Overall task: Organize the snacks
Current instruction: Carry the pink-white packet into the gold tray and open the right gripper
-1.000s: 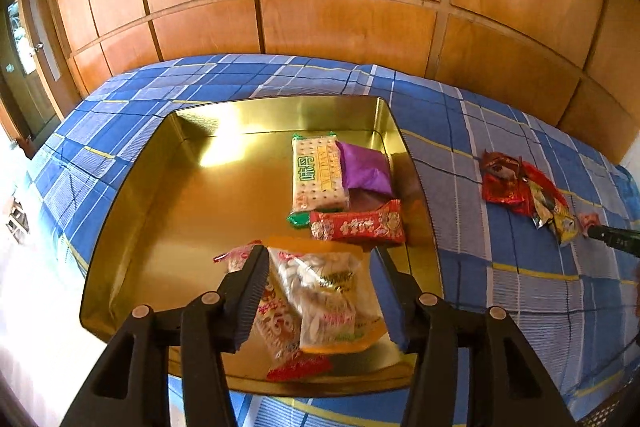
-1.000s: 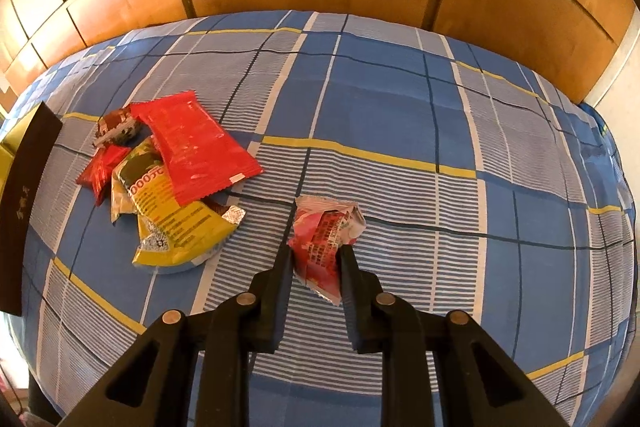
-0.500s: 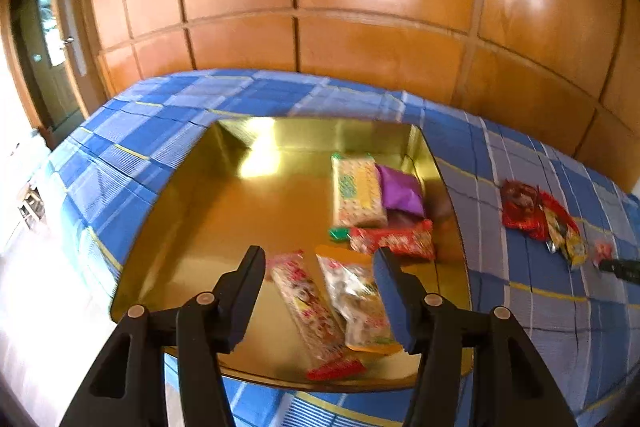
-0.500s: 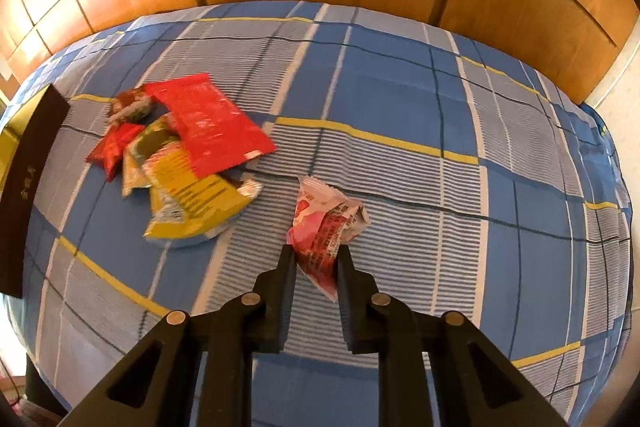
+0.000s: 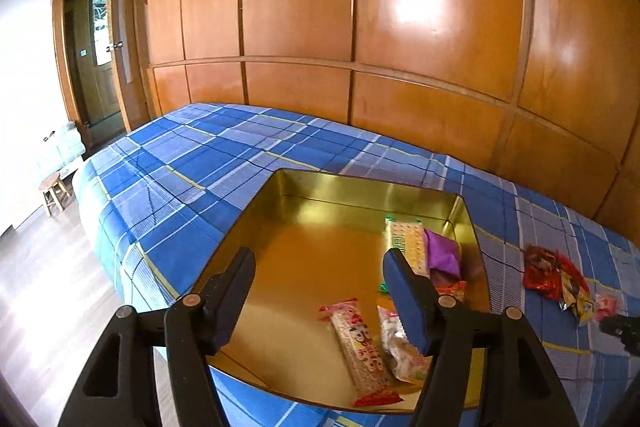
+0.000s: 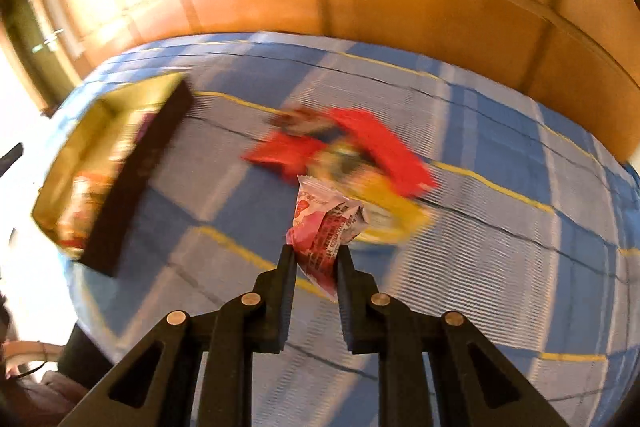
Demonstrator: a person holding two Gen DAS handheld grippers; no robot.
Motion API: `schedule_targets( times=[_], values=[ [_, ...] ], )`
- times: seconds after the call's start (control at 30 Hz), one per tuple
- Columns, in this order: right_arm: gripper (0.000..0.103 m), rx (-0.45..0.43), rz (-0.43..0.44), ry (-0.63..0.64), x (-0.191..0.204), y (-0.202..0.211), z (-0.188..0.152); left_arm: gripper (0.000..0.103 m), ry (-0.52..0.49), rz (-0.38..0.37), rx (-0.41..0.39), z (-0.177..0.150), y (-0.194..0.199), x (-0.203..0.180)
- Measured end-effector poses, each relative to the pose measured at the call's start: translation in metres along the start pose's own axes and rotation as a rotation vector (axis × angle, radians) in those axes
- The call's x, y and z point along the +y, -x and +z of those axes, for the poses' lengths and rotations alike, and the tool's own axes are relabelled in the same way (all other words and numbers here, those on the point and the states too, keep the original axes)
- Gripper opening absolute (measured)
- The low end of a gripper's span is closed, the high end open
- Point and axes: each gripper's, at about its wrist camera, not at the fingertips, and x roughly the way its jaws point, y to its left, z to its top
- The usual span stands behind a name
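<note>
A gold tin tray [image 5: 320, 187] lies on the blue plaid bed. Inside it are a pink wafer bar [image 5: 360, 343], a clear snack bag [image 5: 404, 355], a green cracker pack [image 5: 406, 239] and a purple packet [image 5: 442, 253]. My left gripper [image 5: 320, 291] hangs above the tray, its jaws opening with nothing between them. My right gripper [image 6: 316, 259] is shut on a small pink-and-white packet [image 6: 324, 223], lifted off the bed. A loose pile of red and yellow snacks [image 6: 352, 155] lies beyond it, with the tray [image 6: 80, 139] to the left.
The snack pile [image 5: 556, 279] shows right of the tray in the left wrist view, with the right gripper's tip [image 5: 620, 331] near it. Wooden wall panels [image 5: 360, 27] back the bed. A doorway [image 5: 92, 47] and a small stool [image 5: 54, 191] stand at the left.
My left gripper let go of the clear snack bag, opened wider and rose away from the tray. My right gripper closed on the pink packet, lifted it and swung left toward the tray.
</note>
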Motion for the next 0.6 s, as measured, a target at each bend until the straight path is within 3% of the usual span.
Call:
schedule_targets(
  times=[0.3, 0.6],
  values=[
    [0.019, -0.053, 0.183, 0.192, 0.114, 0.0, 0.031, 0.067, 0.018, 0.017, -0.008, 0.0, 0.004, 0.012],
    [0.019, -0.025, 0.228, 0.255, 0.166, -0.017, 0.046, 0.067, 0.036, 0.02, -0.013, 0.0, 0.004, 0.021]
  ],
)
